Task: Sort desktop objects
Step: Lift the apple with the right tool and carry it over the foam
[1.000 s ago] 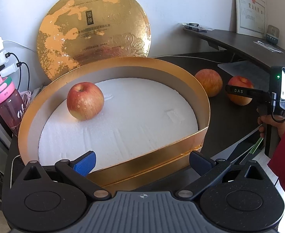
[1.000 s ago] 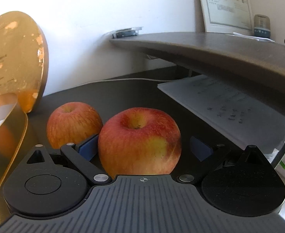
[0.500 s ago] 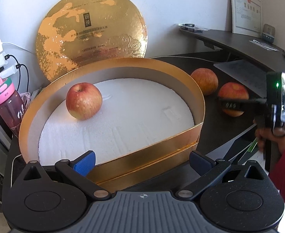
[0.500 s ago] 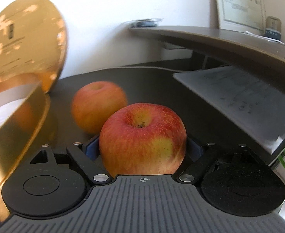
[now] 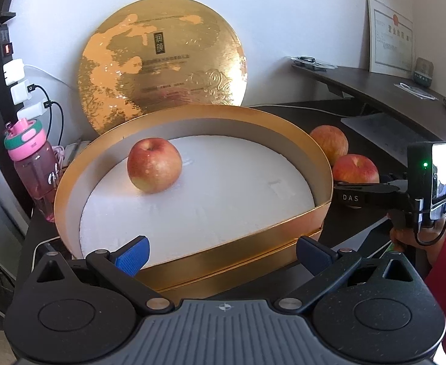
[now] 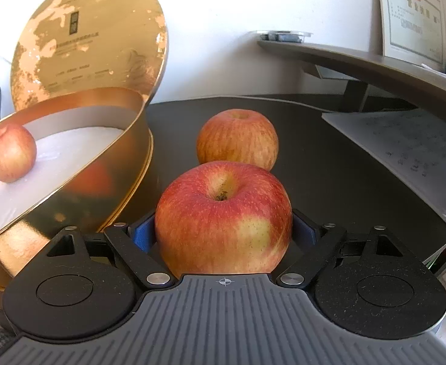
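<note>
The right gripper [image 6: 223,234] holds a red apple [image 6: 223,216] tight between its blue pads, and the round gold box [image 6: 131,152] sits just to its left. The apple has to go up over the tall gold rim onto the white floor, where one apple [image 5: 154,165] already sits with lots of room beside it. The left gripper [image 5: 223,251] is wide apart and holds nothing, near the front of the box.

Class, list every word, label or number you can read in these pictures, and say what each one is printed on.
"DAS": white letters on the right claw, seen from the left wrist.
Gold lid: dark label and fine print, too small to read.
Framed certificate: print too small.
Paper sheets: blurred.
</note>
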The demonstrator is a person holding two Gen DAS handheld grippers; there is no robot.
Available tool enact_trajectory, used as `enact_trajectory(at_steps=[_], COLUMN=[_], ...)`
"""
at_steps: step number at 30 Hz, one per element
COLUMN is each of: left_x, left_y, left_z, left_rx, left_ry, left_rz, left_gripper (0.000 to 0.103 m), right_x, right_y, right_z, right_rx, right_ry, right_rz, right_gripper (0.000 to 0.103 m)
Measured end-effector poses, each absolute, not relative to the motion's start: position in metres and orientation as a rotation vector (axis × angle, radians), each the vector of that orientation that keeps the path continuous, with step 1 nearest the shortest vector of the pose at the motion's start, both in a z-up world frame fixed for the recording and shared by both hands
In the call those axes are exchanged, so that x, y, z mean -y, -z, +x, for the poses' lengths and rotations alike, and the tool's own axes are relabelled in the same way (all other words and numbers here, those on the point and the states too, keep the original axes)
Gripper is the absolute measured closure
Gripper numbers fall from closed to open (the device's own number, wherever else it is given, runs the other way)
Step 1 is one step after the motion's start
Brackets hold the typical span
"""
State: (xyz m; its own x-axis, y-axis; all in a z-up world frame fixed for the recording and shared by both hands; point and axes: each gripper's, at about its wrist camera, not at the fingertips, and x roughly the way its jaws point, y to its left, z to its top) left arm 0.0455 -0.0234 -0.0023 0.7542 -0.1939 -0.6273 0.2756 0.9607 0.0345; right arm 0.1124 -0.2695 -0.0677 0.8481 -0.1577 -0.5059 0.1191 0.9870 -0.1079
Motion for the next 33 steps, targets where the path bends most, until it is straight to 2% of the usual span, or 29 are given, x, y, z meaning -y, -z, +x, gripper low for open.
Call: enact_trajectory(at_steps=[7,14,20,26,33], left_x=[0.014,0.008,0.005,0.005,-0.009], left_y=[0.004,0.004,0.003,0.002,0.000], left_z=[0.044,0.042,0.040,0.036,0.032], left_rx=[-0.669,-0.668,-0.660,-0.638,-0.610], left_ry=[0.257,0.251,0.251,0.296,0.308], left_rz=[0.111,0.102,0.092,0.087,0.059], left_gripper=[0.001,0.001,0.001,0.001,0.001], right_x=[0.260,0.257,0.268,0.272,0.230], right_y=[0.067,0.071,0.065,0.040,-0.014], right_z=[0.116,0.117,0.111,0.096,0.094], right_rx=[-0.554,-0.571,-0.566,-0.526,-0.414], right_ry=[0.172,0.199,0.200,0.208,0.116], right_rz=[-0.141,-0.171,-0.080,-0.048,-0.111], right_gripper=[0.011,0.016,0.016,0.016,0.016])
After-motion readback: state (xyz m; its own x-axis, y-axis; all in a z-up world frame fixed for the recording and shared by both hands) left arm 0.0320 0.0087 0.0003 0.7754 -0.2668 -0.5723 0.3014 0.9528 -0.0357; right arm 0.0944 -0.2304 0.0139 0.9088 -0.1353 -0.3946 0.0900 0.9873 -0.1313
